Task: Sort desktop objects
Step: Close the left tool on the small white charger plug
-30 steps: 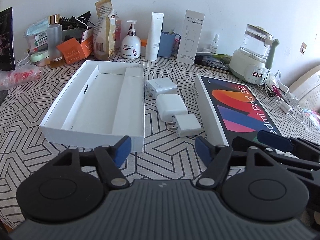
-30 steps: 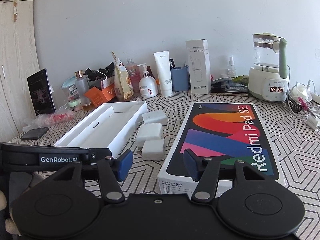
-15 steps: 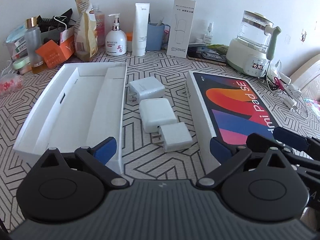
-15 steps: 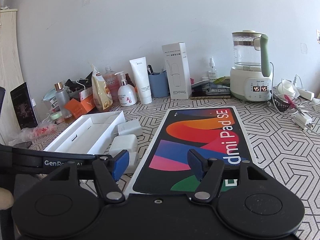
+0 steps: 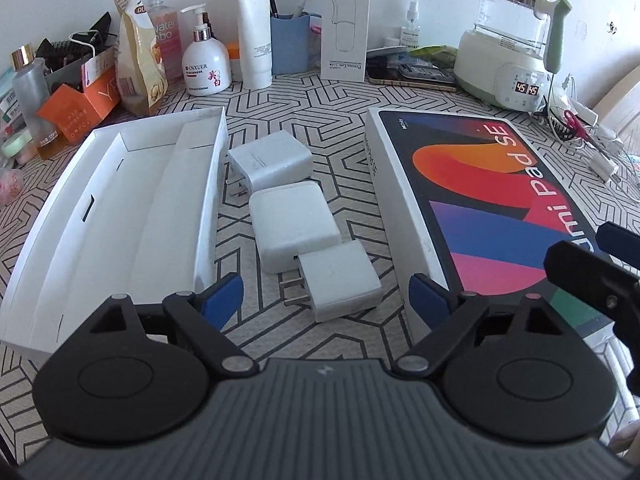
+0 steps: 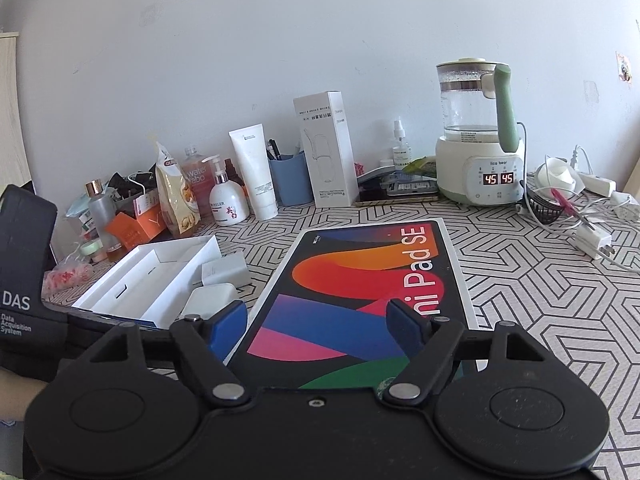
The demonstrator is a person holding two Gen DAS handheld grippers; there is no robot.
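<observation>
Between the white tray (image 5: 120,216) and the Redmi Pad box lid (image 5: 480,208) lie three white chargers in a row, and I take that lid as my landmark. Nearest my left gripper (image 5: 326,300) is the small charger (image 5: 340,284), its two prongs pointing toward the tray; it lies just left of the lid's near corner, between my spread blue fingertips (image 5: 224,294) but below them, untouched. My left jaws are released and hold nothing. Touching the small charger on its far side is the middle charger (image 5: 294,232), and beyond that, just apart, the far charger (image 5: 272,162), all left of the lid. The tray sits left of the chargers, its long side parallel to the lid, with only its paper dividers inside.

My right gripper (image 6: 316,326) hangs over the near end of the lid, jaws likewise released and gripping nothing, the blue pads (image 6: 404,328) above the coloured print. Behind the lid's far end stands the kettle (image 6: 480,136), its display reading 45 45; to the far left of the lid stand a pump bottle (image 6: 228,200), a white tube (image 6: 254,172) and a tall white carton (image 6: 326,148).
</observation>
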